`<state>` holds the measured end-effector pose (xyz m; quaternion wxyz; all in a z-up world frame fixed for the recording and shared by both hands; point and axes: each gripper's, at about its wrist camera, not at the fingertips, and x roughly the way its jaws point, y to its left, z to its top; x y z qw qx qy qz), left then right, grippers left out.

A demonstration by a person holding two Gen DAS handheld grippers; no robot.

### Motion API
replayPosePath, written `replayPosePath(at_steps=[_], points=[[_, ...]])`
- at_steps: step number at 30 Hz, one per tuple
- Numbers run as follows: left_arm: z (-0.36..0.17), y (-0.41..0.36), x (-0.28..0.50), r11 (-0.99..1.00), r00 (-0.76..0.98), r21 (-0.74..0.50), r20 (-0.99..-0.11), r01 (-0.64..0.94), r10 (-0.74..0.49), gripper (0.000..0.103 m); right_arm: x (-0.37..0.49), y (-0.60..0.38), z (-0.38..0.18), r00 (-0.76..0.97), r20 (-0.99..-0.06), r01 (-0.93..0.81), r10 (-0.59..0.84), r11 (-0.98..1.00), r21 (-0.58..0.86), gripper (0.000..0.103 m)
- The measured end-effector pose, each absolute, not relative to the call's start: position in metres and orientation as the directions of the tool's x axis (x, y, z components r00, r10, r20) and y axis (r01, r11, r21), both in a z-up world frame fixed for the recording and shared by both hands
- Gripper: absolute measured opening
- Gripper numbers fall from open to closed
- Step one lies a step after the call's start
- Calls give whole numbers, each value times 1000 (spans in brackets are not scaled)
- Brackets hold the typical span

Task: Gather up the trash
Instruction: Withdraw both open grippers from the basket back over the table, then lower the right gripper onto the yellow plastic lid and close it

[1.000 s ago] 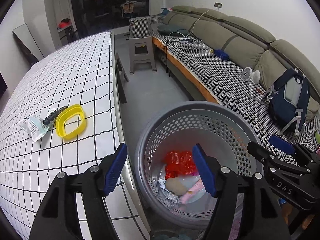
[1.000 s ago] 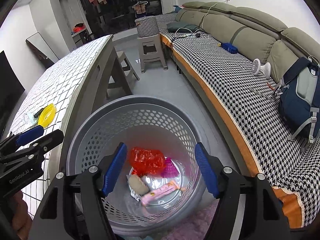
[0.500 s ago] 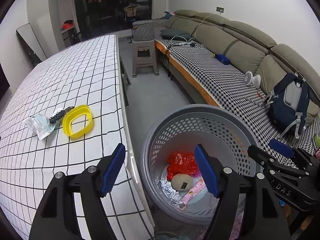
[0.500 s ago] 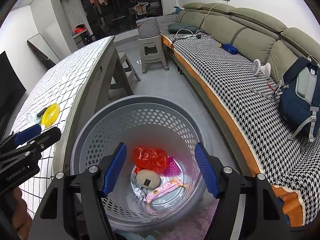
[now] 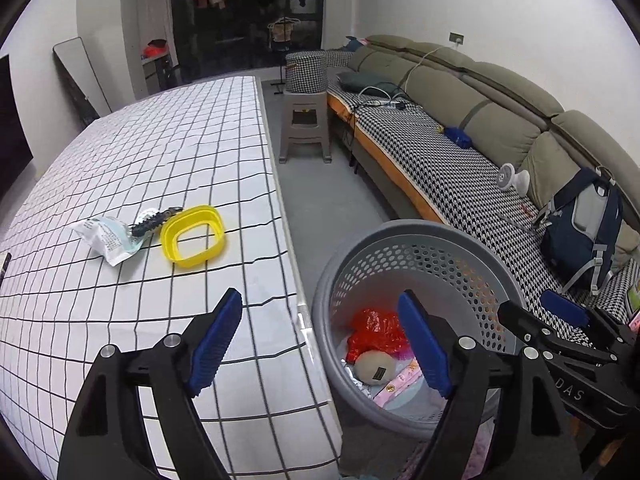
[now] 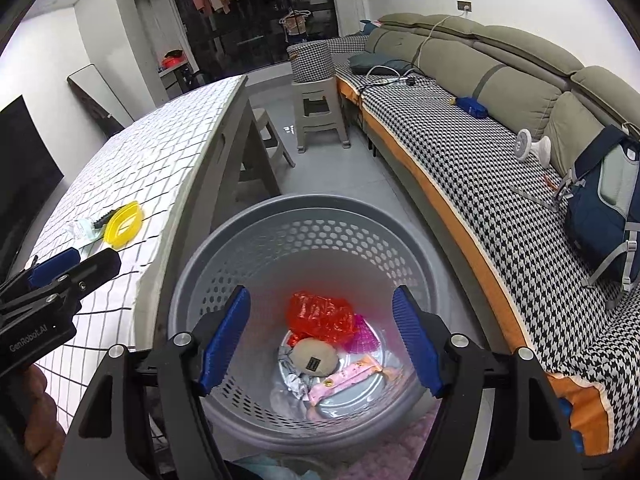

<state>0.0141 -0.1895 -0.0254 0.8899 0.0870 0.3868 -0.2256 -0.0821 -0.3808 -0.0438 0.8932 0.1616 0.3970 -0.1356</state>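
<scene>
Trash left on the table: a wrapper, a dark strip lying partly on it, and a yellow ring just beside both. All three sit ahead and to the left of the left gripper, well apart from it, across the checked table. Left gripper is released, nothing between the pads, hanging over the table edge with its right finger over the basket. Right gripper is also spread wide and empty, directly above the basket, so the table trash lies far off to its left, past the left gripper. Left hand is clearly nearer, so likely the one to reach. Ring is nearest of the three; its long axis runs roughly left-right across the gripper's view, strip angles diagonally away to the right. Basket already holds a red bag, tan pouch, pink pack.
</scene>
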Motion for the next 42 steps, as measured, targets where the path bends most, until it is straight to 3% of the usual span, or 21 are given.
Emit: replayPosePath(at_steps=[6, 9, 23, 42], points=[[-23, -166, 15, 907, 627, -20, -716, 420, -306, 80, -76, -363, -36, 673, -735, 332, -87, 923, 195, 71], [-20, -151, 17, 922, 648, -15, -707, 387, -283, 80, -72, -352, -32, 689, -721, 307, -69, 930, 204, 76], [-11, -84, 28, 967, 706, -15, -681, 254, -196, 83, -37, -298, -22, 712, -703, 185, 7, 963, 198, 76], [-27, -12, 67, 996, 697, -20, -713, 91, -78, 83, 41, -231, -31, 663, -741, 33, 106, 985, 171, 76]])
